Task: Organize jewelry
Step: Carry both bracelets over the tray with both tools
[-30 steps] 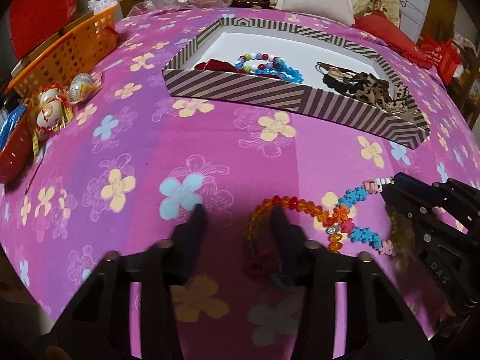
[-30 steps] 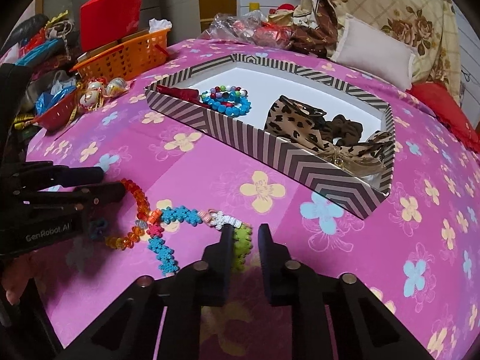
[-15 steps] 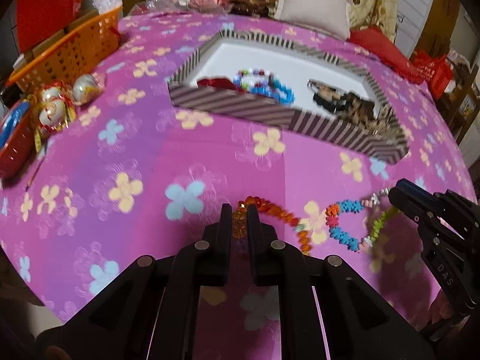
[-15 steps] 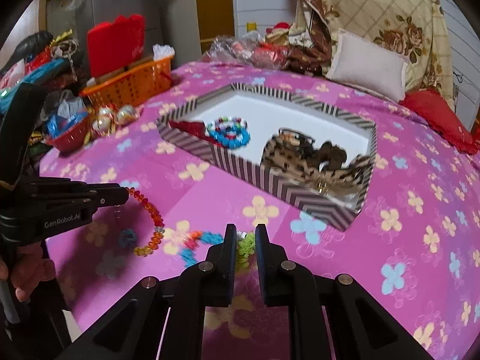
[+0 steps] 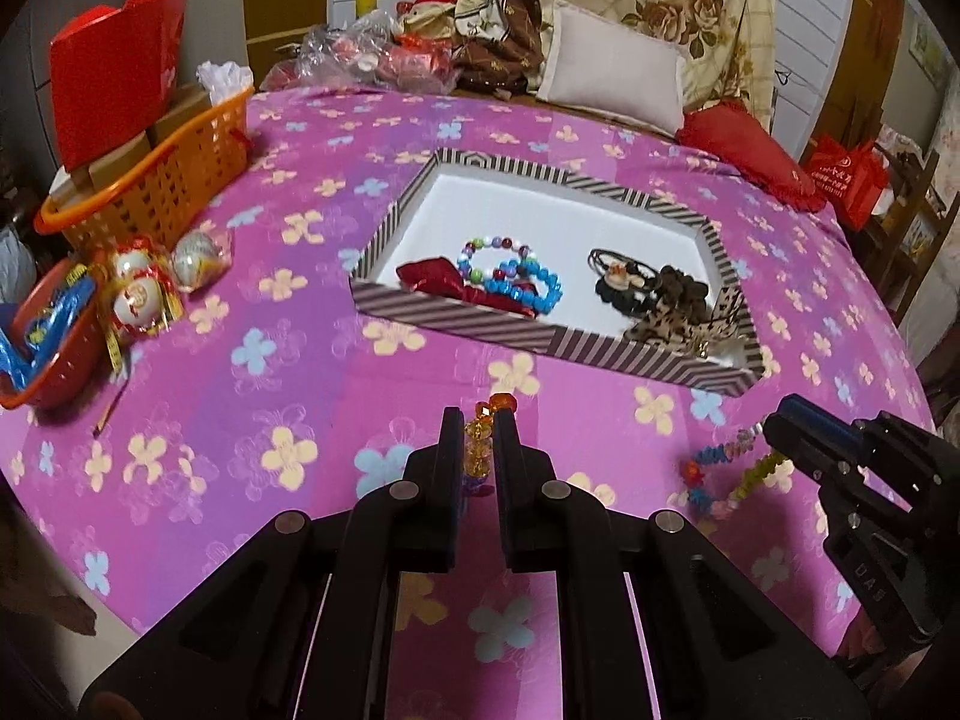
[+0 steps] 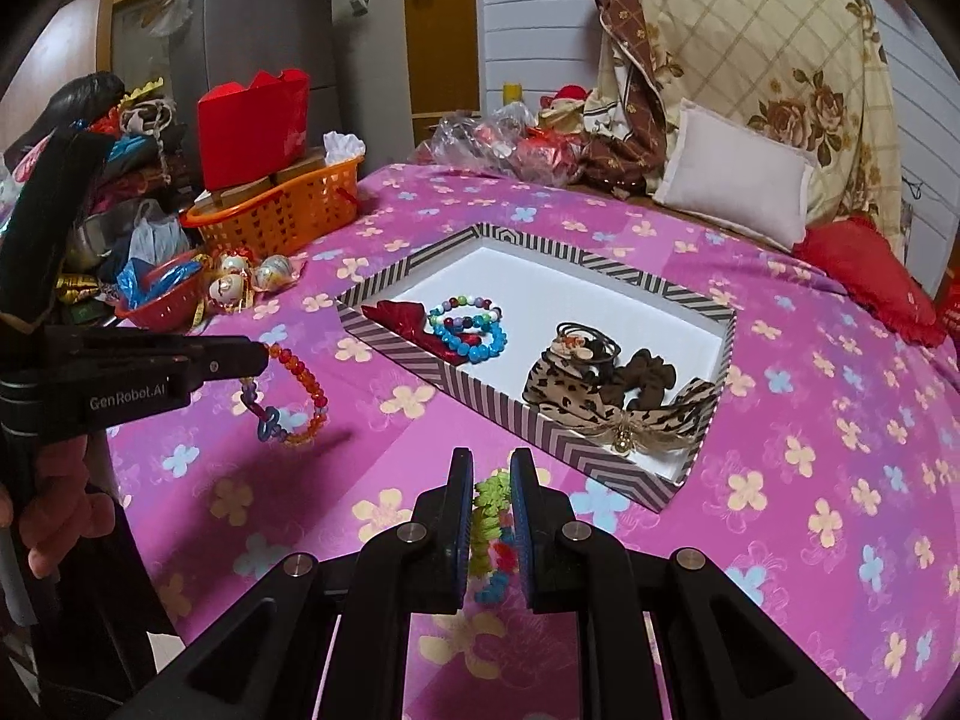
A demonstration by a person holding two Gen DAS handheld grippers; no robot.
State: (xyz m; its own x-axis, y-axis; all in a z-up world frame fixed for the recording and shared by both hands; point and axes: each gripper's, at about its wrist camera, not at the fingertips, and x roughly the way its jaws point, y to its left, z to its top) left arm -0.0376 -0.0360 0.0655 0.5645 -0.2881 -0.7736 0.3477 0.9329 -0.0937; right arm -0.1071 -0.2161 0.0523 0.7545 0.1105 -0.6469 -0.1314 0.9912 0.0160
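An orange bracelet (image 6: 298,389) is pinched at its top between the jaws of the left gripper (image 5: 478,420) and hangs as a loop above the pink flowered cloth (image 5: 288,372), its long axis roughly vertical, a blue charm at its lower end; its shadow is cast on the cloth below. A second bracelet (image 6: 489,516), of green, red and blue flower beads, is clamped by the right gripper (image 6: 491,468) and is seen in the left view dangling downward from the blue-padded tips, clear of the cloth. Both tools are closed narrowly on their strands. "GenRobot.AI" is read on the left gripper's side, and "DAS" on the right one's body. Beyond both, the striped box (image 5: 540,342) lies with its long side running across the views; beaded bracelets (image 5: 510,276) and a red item are kept at its left end, leopard-print hair ties (image 5: 678,306) at its right. An orange basket (image 5: 156,180) is placed further left
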